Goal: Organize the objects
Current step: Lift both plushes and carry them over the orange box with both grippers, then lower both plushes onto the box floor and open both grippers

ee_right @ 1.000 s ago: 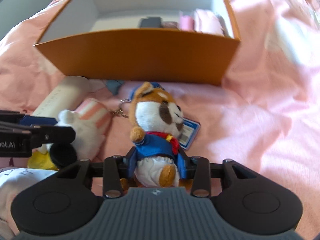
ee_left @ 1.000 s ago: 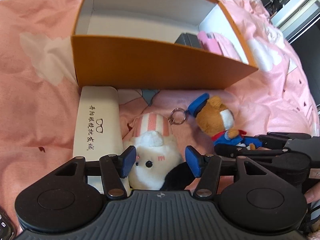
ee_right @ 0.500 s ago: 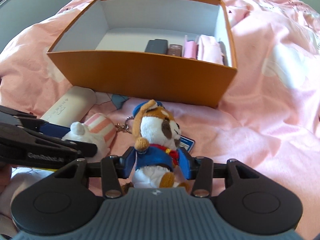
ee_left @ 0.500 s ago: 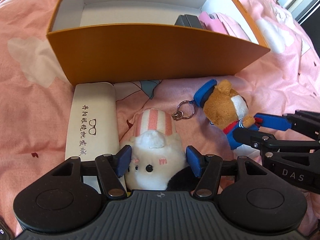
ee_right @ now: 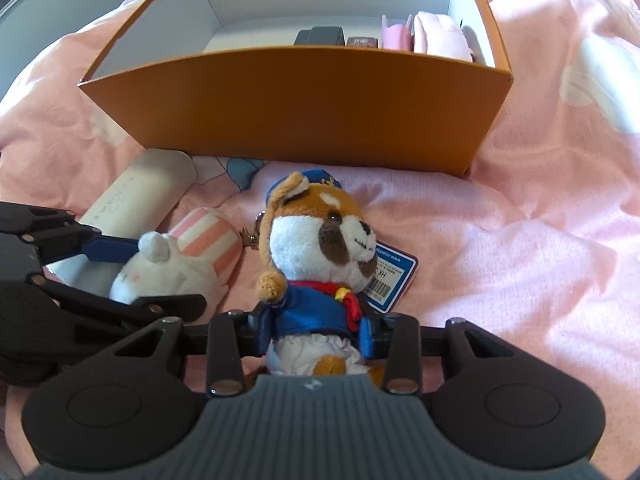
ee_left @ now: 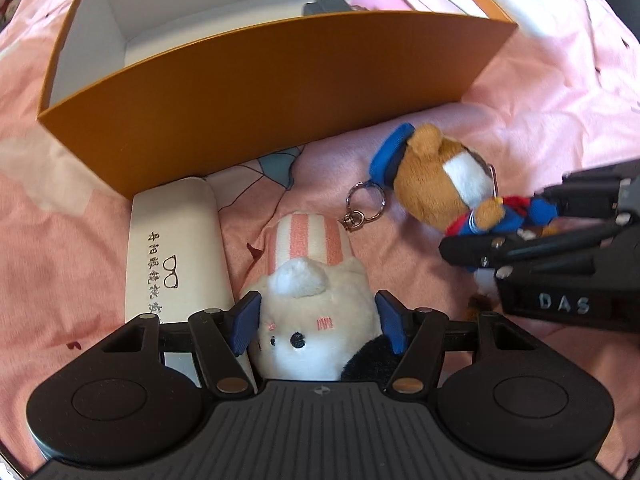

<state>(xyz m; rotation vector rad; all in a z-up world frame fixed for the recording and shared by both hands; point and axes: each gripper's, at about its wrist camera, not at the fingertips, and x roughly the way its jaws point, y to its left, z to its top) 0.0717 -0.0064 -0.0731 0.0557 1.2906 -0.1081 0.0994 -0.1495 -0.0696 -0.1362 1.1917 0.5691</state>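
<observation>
closing on two plush toys at once, both a touch nearer the orange box (ee_right: 296, 104) than half a second ago. left hand-held gripper (ee_left: 318, 326) straddling the white plush (ee_left: 316, 320), blue pads now against its cheeks where a second ago a gap showed, so pinching it or very nearly; toy not visibly lifted, lying on the pink bed (ee_right: 540, 240) beside the cream glasses case (ee_left: 178, 248). right hand-held gripper (ee_right: 316, 336) pinching the dog plush (ee_right: 320, 248) at the blue jacket, head upright, price tag (ee_right: 394, 276) hanging to its side, keyring (ee_left: 364, 208) trailing toward the striped end of the white toy. lifted clear or resting, cannot tell. box open just ahead, dark and pink items already at its right end, left part bare. probably next: raise both over the front wall and drop inside, minding the keyring snagging.
</observation>
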